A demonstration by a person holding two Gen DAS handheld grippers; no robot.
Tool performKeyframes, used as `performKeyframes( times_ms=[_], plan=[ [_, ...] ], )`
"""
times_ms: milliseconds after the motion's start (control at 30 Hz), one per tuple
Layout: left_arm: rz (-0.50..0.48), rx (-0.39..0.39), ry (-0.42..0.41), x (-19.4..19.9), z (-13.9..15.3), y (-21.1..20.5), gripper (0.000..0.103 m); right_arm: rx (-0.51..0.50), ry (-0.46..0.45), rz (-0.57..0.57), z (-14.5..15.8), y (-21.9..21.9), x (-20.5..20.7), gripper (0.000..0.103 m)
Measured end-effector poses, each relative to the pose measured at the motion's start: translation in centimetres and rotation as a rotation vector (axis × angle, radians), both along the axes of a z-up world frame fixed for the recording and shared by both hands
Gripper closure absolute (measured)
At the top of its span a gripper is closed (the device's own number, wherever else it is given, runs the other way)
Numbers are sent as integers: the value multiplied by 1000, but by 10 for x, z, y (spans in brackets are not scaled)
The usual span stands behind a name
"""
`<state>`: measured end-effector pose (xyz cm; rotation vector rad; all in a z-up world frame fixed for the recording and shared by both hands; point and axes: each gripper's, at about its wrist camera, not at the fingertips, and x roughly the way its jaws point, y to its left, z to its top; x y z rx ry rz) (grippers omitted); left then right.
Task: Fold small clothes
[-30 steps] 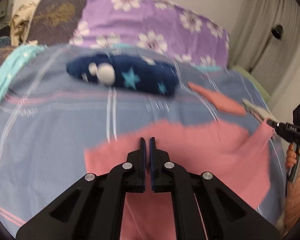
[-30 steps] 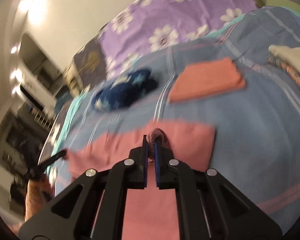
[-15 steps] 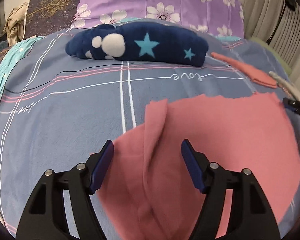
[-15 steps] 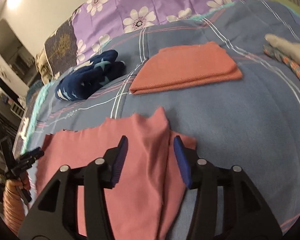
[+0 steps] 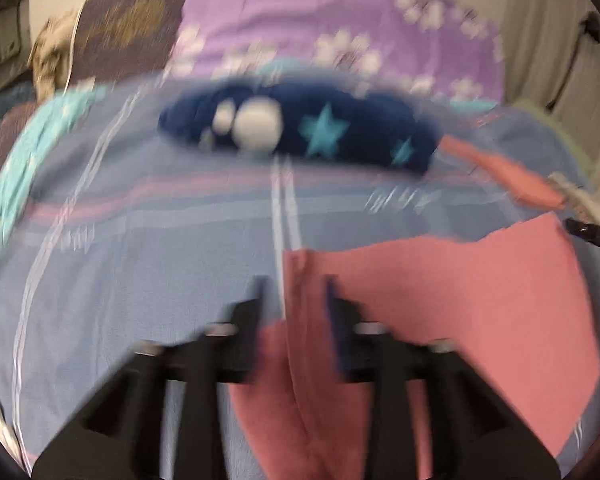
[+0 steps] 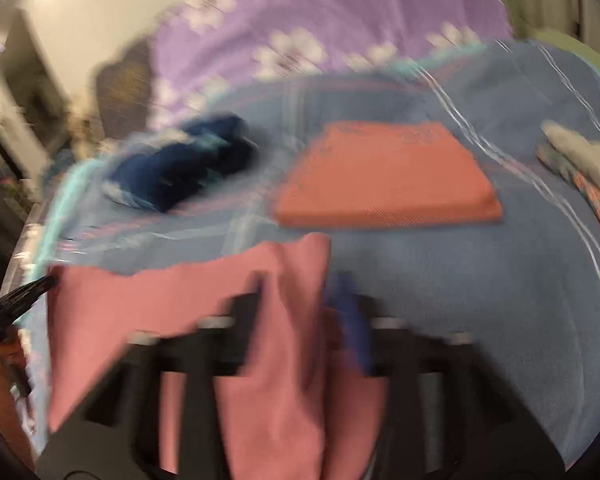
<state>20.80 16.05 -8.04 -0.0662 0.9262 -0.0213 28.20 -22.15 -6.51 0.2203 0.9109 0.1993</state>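
Covering most of both views, the blue plaid bed sheet [image 5: 140, 248] carries everything; the purple flowered pillow [image 5: 340, 32] lies at its far end. On the near part of the bed the pink cloth [image 5: 480, 300] is spread, its long axis running side to side, from one gripper to the other; its far edge faces the pillow. I judge that the step in hand is a fold of this cloth, each gripper taking one end. The left gripper [image 5: 294, 292] has its jaws spread, a raised ridge of the cloth between them; the right gripper [image 6: 300, 292] has its jaws spread too, around a similar ridge at the other end. The next move calls for both to press together on these ridges, I think, then to lift evenly. Farther away lie the folded orange cloth [image 6: 384, 176] and the navy star-print plush garment [image 5: 300, 128].
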Motion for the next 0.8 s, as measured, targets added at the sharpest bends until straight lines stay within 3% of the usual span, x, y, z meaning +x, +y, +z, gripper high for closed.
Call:
performKeyframes(
  times_ms=[67,133,300,400,467,533,567,633,800],
  plan=[
    [-3,-12,9,-14,-10,0,56,19,34,-11,-9,-5,-11,60],
    [-31,-4,-20,-39,-9,-5,43,31,28,0,-11,-13,-32,64],
    [-89,-29,-86,-122,3,-23,40,126,0,-2,-7,-46,-125,69],
    [-125,-63,-68,-159,-3,-36,40,165,4,28,-12,-52,-184,70],
    [-123,-27,-37,-178,-14,-43,40,170,7,48,-15,-50,-208,70],
    [-69,41,9,-184,-30,-43,37,161,12,75,-19,-45,-221,70],
    [-49,63,-6,-189,-34,-43,37,156,22,89,-24,-42,-226,71],
    [-22,93,-7,-194,-31,-43,37,143,53,93,-34,-37,-228,82],
    [16,96,3,-213,-28,-42,37,66,38,47,-41,-31,-237,84]
  ],
)
